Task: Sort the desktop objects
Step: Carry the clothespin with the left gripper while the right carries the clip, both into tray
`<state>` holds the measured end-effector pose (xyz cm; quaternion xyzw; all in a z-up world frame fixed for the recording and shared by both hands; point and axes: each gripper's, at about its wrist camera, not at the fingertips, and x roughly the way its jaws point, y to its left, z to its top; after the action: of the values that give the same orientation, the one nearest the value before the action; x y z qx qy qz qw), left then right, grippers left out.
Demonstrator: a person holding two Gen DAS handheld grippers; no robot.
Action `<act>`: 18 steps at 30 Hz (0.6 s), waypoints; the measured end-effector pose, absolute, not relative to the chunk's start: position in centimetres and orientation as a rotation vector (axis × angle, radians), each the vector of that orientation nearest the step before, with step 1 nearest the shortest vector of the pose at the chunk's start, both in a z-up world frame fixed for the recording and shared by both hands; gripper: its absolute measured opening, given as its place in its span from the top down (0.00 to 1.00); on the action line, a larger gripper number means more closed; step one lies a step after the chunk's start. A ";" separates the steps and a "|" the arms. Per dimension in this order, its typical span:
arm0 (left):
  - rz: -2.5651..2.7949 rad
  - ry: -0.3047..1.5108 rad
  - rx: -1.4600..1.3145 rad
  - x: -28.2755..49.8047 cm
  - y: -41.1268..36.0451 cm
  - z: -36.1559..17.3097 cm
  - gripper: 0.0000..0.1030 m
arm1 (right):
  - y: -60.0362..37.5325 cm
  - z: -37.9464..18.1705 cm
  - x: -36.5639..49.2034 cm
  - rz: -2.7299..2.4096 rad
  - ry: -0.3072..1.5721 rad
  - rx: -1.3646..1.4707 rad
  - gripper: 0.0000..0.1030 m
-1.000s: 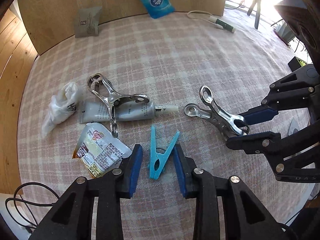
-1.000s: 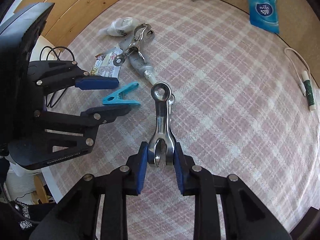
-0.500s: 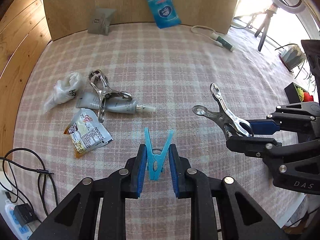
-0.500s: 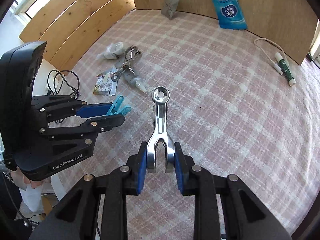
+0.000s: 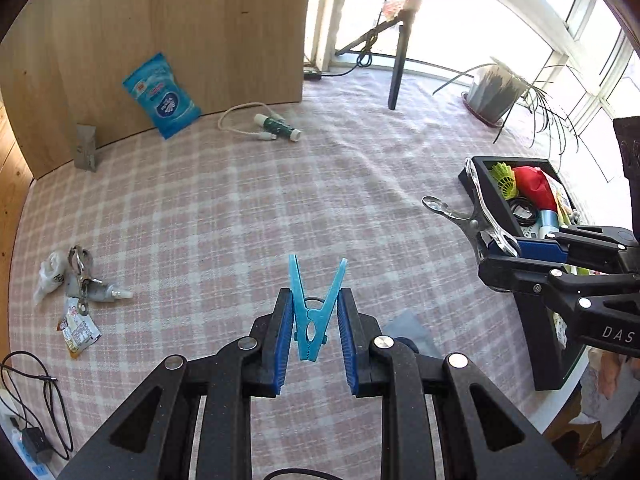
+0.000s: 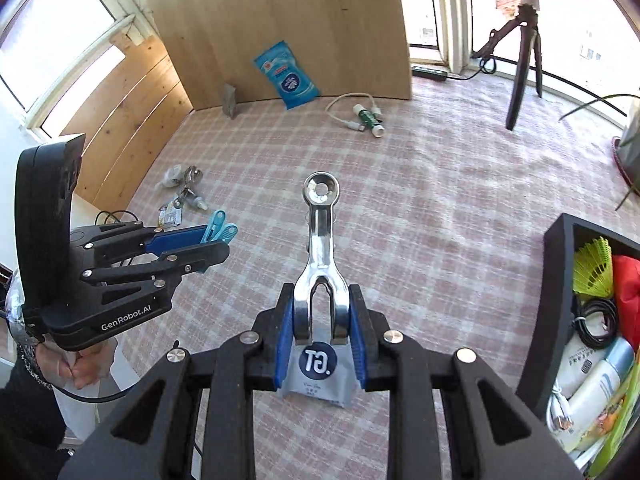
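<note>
Clothespins are what both tongs carry here: the left gripper [image 5: 316, 342] has its blue pads pressed on the two legs of a blue plastic clothespin [image 5: 314, 312], jaws narrowed to the width of the peg, whose handles fan upward in a V above the checked tablecloth [image 5: 248, 216]. The right gripper [image 6: 320, 332] is likewise closed to a narrow gap on the forked end of a shiny metal clip [image 6: 320, 248], which sticks straight out ahead of the fingers with its round, holed tip furthest away. Both clips are held clear of the table. In the left wrist view the right gripper appears at the right edge, its metal clip just in front of the near wall of a black storage tray [image 5: 496, 200]. That tray holds a yellow-green shuttlecock [image 6: 594, 268], something red, a coiled black cable and several packets. Beneath the right gripper lies a small grey sachet [image 6: 318, 372] with a dark round logo. Far off on the left side of the cloth sit a crumpled white bag [image 5: 50, 276], a second metal clip [image 5: 82, 272] lying over a grey tube, and a snack packet [image 5: 78, 332]. A blue wipes pack [image 5: 162, 96] leans against the wooden board [image 5: 180, 20], with a white cord and green-capped pen [image 5: 278, 126] beside it.
</note>
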<state>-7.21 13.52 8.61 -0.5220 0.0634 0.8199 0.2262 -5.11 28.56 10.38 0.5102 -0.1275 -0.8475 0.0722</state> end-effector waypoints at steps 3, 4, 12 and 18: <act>2.203 0.200 -1.400 -6.2 17.6 9.5 0.80 | 32.6 11.2 -1.9 -2.627 -0.435 1.546 0.76; 2.185 0.210 -1.386 -5.8 19.0 9.8 0.80 | 33.8 11.4 -0.9 -2.652 -0.448 1.550 0.76; 2.037 0.288 -1.310 -2.0 30.5 11.0 0.80 | 44.1 13.0 8.2 -2.853 -0.574 1.630 0.76; 1.951 0.356 -1.267 1.1 37.6 11.1 0.80 | 49.3 13.2 13.6 -2.947 -0.677 1.673 0.76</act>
<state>1.09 37.61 11.11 -0.4973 0.1398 0.7654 0.3838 13.60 49.27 13.24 0.4782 -0.1935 -0.8423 -0.1562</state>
